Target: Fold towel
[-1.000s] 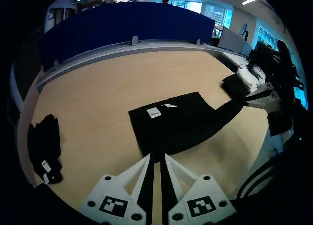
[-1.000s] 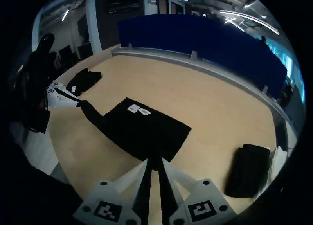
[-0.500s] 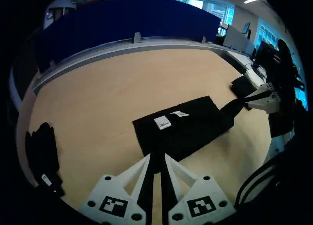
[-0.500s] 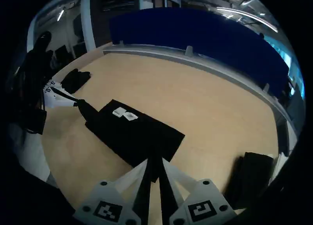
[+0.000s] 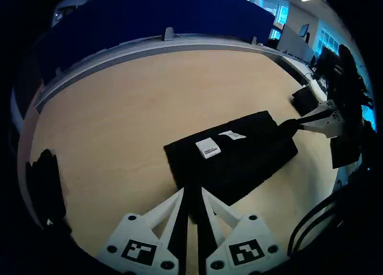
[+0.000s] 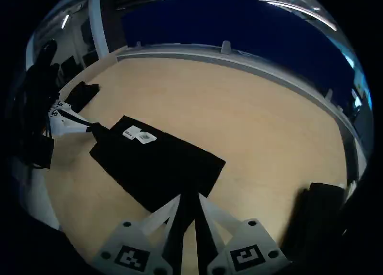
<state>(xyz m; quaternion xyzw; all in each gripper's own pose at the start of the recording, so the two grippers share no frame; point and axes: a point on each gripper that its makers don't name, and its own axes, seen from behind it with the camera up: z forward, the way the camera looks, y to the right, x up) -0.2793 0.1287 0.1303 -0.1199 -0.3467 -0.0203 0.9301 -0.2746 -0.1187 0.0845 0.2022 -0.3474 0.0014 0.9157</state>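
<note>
Black cloth towel (image 5: 230,155), part-folded (further folds likely); left gripper (image 5: 193,203) and right gripper (image 6: 190,203) each pinch its 6 o'clock corner.

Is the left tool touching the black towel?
Touching. In the left gripper view, the left tool pinches a corner of the black towel between its shut fingers.

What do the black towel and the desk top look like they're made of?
The towel looks like soft cloth, matte black; it lies limp in flat layers and carries white tags. The desk top is probably wood-look laminate, pale tan, smooth with a faint sheen; solid wood can't be ruled out.
</note>
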